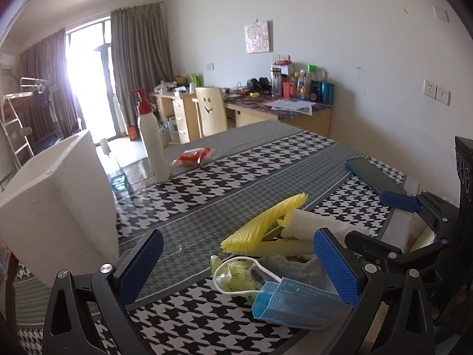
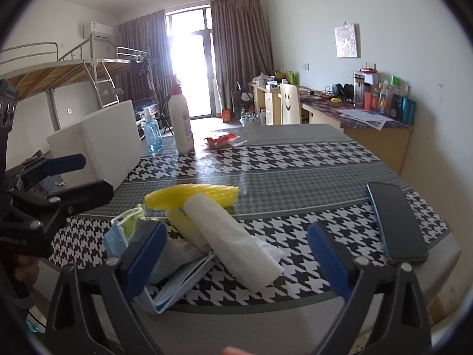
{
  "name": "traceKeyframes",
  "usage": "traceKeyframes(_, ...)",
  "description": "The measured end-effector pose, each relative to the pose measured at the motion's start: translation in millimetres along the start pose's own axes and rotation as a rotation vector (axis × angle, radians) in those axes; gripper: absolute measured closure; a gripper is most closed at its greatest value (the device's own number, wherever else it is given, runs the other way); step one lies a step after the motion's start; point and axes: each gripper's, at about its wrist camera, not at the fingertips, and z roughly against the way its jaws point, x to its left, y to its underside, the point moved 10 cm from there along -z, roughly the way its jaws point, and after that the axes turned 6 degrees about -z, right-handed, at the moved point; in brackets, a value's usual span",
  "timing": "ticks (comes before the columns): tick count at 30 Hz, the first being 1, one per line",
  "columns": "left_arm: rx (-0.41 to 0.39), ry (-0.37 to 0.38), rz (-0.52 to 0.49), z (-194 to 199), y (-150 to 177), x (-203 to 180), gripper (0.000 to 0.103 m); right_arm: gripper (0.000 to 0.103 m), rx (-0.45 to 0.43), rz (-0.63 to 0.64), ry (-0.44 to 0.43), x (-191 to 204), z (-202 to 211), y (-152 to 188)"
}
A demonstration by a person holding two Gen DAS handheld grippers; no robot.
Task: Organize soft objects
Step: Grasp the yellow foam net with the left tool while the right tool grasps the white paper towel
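- Up close in the left wrist view, the left gripper point(image 1: 239, 269) hovers low over the houndstooth-patterned tablecloth point(image 1: 224, 174) with its blue-padded jaws spread wide and nothing between them.
- Its right finger sits against a heap of soft things: a folded blue face mask point(image 1: 289, 304) with a white ear loop, a grey sock point(image 1: 295, 267), a pale green plastic packet point(image 1: 236, 278), a yellow foam net sleeve point(image 1: 263, 224) and a white roll of plastic bags point(image 1: 313, 224).
- A white foam box point(image 1: 59, 204) stands to the left; beyond it are a white spray bottle with a red trigger point(image 1: 152, 145) and a red snack packet point(image 1: 193, 156).
- A dark phone in a blue case point(image 1: 375, 176) lies to the right, beside the right gripper point(image 1: 357, 213), whose jaws also look spread.
- From the right wrist view, the right gripper point(image 2: 233, 257) is parted wide, holding nothing, straddling the near end of the white roll point(image 2: 233, 242).
- The mask point(image 2: 174, 287) lies under its left finger, the yellow sleeve point(image 2: 192, 196) behind the roll, and the phone point(image 2: 396, 222) outside the right finger.
- The left gripper point(image 2: 74, 174) shows at the left edge, in front of the foam box point(image 2: 97, 145).
- A blue clear pump bottle point(image 2: 152, 133) stands beside the spray bottle point(image 2: 180, 121).
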Motion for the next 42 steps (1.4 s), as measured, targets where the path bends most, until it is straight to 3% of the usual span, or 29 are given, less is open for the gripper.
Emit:
traceKeyframes(11, 0.047, 0.026, -0.074, -25.1, -3.6, -10.4, 0.006, 0.006, 0.035, 0.006, 0.038, -9.7, -9.7, 6.1)
traceKeyframes(19, 0.118, 0.046, -0.088, -49.0, 0.8, -15.4, 0.026, 0.006, 0.055, 0.013, 0.032, -11.3, -16.3, 7.1)
traceKeyframes(26, 0.147, 0.060, -0.121, -58.6, 3.7, -21.4, 0.029, 0.006, 0.066, 0.014, 0.023, -10.6, -20.1, 7.5)
traceKeyframes(33, 0.198, 0.085, -0.121, -71.5, 9.8, -23.5, 0.049, 0.006, 0.078, 0.005, 0.005, -12.1, -25.1, 7.4)
traceKeyframes(38, 0.221, 0.081, -0.097, -78.6, 13.4, -19.0, 0.051, 0.006, 0.087, 0.009, -0.004, -12.2, -28.9, 7.5)
traceKeyframes(42, 0.246, 0.089, -0.085, -84.2, 17.6, -18.1, 0.069, 0.006, 0.089, 0.019, -0.010, -10.9, -31.2, 7.5)
